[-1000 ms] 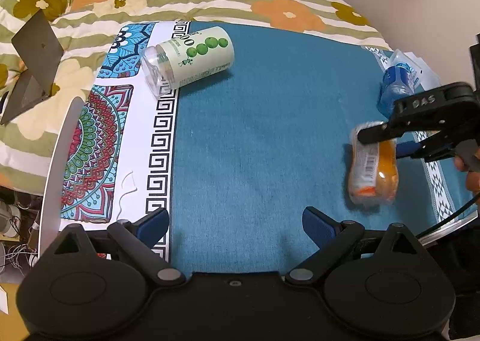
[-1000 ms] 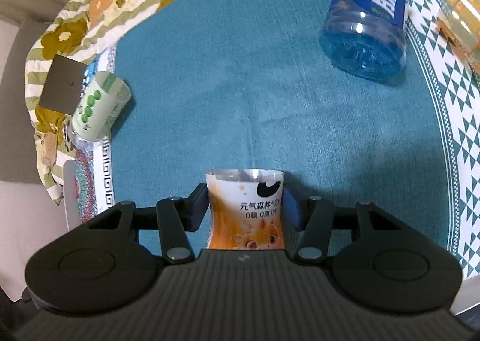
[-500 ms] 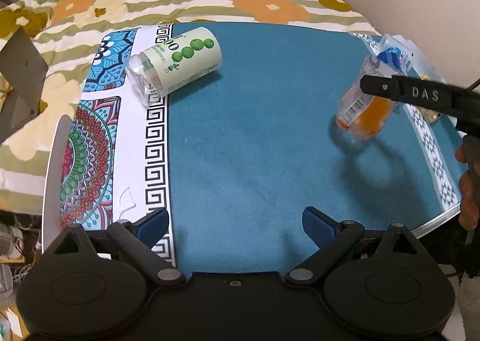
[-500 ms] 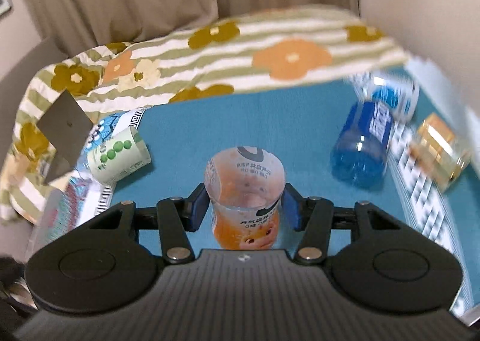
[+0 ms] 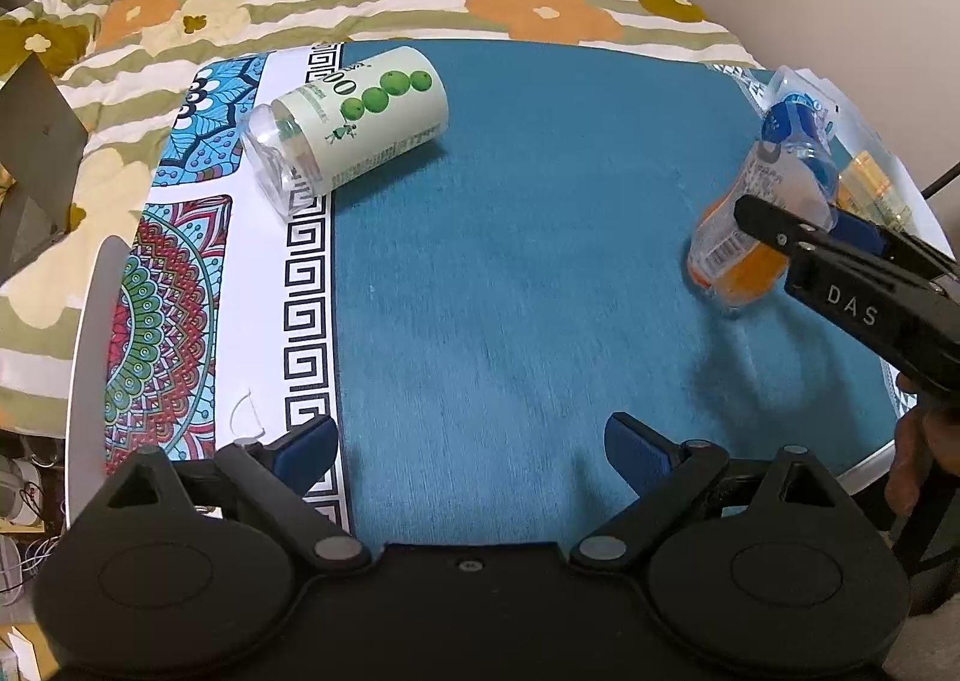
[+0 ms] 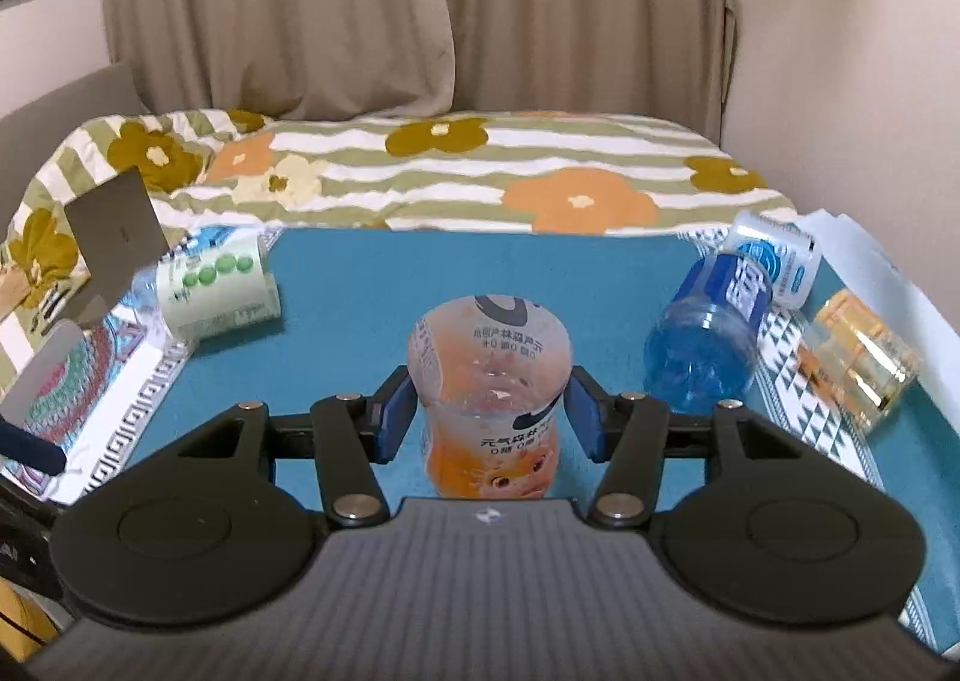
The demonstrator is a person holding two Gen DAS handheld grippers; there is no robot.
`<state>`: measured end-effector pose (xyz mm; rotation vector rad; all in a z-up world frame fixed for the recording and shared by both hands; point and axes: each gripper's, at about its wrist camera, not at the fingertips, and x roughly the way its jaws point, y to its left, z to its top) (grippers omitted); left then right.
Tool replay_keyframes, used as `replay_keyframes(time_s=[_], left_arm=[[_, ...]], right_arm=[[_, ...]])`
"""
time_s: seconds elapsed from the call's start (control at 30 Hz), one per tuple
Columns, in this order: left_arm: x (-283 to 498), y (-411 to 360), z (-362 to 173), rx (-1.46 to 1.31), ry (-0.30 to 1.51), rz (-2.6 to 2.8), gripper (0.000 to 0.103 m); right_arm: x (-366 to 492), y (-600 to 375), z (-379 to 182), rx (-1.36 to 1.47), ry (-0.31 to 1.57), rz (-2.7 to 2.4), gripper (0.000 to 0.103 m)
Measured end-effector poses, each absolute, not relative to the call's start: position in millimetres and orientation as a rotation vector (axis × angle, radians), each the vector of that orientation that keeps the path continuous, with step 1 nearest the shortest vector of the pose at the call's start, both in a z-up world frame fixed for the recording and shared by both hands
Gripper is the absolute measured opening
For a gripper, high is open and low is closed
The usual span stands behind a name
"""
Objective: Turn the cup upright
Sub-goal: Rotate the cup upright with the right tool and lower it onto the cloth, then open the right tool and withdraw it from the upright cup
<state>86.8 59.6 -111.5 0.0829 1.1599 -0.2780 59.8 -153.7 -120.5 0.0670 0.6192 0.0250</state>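
Note:
A clear cup with an orange cartoon label [image 6: 489,399] stands upright, mouth up, between the blue pads of my right gripper [image 6: 489,411], which is shut on it. In the left wrist view the same orange cup [image 5: 750,237] sits low over the blue cloth at the right, held by the right gripper's black fingers [image 5: 798,243]. My left gripper [image 5: 468,441] is open and empty above the near edge of the cloth.
A green-dotted cup [image 5: 354,123] lies on its side at the far left of the blue tablecloth [image 5: 510,261]. A blue bottle cup [image 6: 714,333], a white-blue cup [image 6: 774,255] and a golden cup [image 6: 858,363] lie at the right. A flowered quilt [image 6: 480,165] lies behind.
The right gripper turned the orange cup from lying on its side to upright and lowered it toward the cloth. The left gripper stayed open and barely moved.

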Motion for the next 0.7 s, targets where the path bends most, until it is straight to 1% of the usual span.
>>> replay_keyframes(time_s=[0.17,0.23,0.3,0.37,0.57,0.7], left_arm=[[85,61,-113,0.081,1.164,-0.272,0.098],[84,61,-112,0.082,1.162,-0.269,0.098],[84,61,-110,0.081,1.159,-0.266,0.098],[83,61,-108,0.08,1.154,-0.263,0.098],[78,57,-87,0.075,1.11,-0.241,0.098],[72,51,-63,0.065,1.053,-0.219,0.098]], right_arm=[[57,-155,-124,0.081,0.614,0.023,0.071],[58,-155,-124,0.088,0.62,0.023,0.078],[57,-154,-123,0.096,0.621,0.017,0.094],[56,-156,-122,0.107,0.62,0.01,0.103],[58,-164,-108,0.127,0.66,0.026,0.103],[55,-174,-83,0.143,0.699,0.043,0.103]])
